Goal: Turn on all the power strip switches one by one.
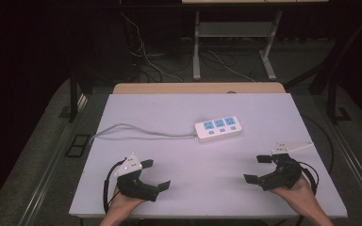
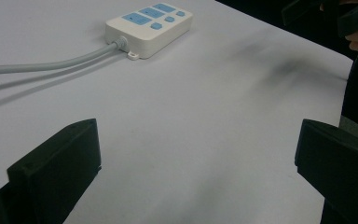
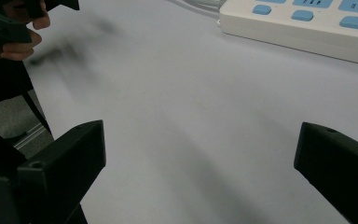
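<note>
At the lower left of the high view the left gripper (image 1: 156, 174) rests low over the white table (image 1: 169, 108), jaws spread wide with nothing between them; at the lower right the right gripper (image 1: 258, 168) sits the same way, jaws released and empty (each held in a hand entering from the bottom edge). Farther up, near the centre of the frame, lies the white power strip (image 1: 218, 127) with blue sockets, well apart from both grippers and roughly between them. Its grey cable (image 1: 136, 129) trails off toward the left edge of the table. In the left gripper view the strip (image 2: 149, 28) sits at the upper left; in the right gripper view it (image 3: 307, 28) lies along the upper right.
</note>
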A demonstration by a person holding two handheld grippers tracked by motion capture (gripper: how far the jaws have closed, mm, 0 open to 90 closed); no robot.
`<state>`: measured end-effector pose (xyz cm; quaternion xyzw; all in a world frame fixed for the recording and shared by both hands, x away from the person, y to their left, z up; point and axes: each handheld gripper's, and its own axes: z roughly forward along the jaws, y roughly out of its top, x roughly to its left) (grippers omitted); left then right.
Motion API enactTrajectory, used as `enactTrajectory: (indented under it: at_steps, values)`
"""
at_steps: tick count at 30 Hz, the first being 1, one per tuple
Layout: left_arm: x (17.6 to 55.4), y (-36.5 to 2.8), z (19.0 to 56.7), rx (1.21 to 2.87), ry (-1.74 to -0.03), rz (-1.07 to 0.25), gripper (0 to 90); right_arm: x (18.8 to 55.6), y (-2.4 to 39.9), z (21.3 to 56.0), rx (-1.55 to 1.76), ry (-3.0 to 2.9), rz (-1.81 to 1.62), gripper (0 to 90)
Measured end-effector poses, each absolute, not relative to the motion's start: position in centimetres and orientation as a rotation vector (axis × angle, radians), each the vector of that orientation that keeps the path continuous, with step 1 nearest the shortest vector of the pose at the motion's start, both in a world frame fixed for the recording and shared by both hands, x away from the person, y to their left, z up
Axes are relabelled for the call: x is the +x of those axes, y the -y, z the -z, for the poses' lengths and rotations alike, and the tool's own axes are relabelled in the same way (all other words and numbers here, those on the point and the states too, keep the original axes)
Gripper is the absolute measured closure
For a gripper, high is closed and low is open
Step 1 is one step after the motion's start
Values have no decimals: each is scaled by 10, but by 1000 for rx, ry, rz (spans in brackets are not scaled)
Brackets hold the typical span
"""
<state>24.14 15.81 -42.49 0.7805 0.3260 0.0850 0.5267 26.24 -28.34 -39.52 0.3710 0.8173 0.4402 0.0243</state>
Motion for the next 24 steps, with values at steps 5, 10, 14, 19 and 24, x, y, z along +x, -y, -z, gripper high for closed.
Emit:
enactTrajectory:
  at_steps: [5,10,14,19,24]
  values:
    - [242,-158,425,1868,-778,-202,0,268,283,389,1141,-2544,-1351,18]
    - [242,-158,425,1867,-780,-202,0,275,282,381,1129,-2554,-1340,18]
    - [242,-158,425,1865,-780,-201,0,281,281,377,1120,-2563,-1332,18]
    - [241,-158,425,1864,-780,-202,0,291,279,373,1113,-2567,-1324,18]
    - [241,-158,425,1866,-779,-202,0,299,276,367,1093,-2578,-1311,18]
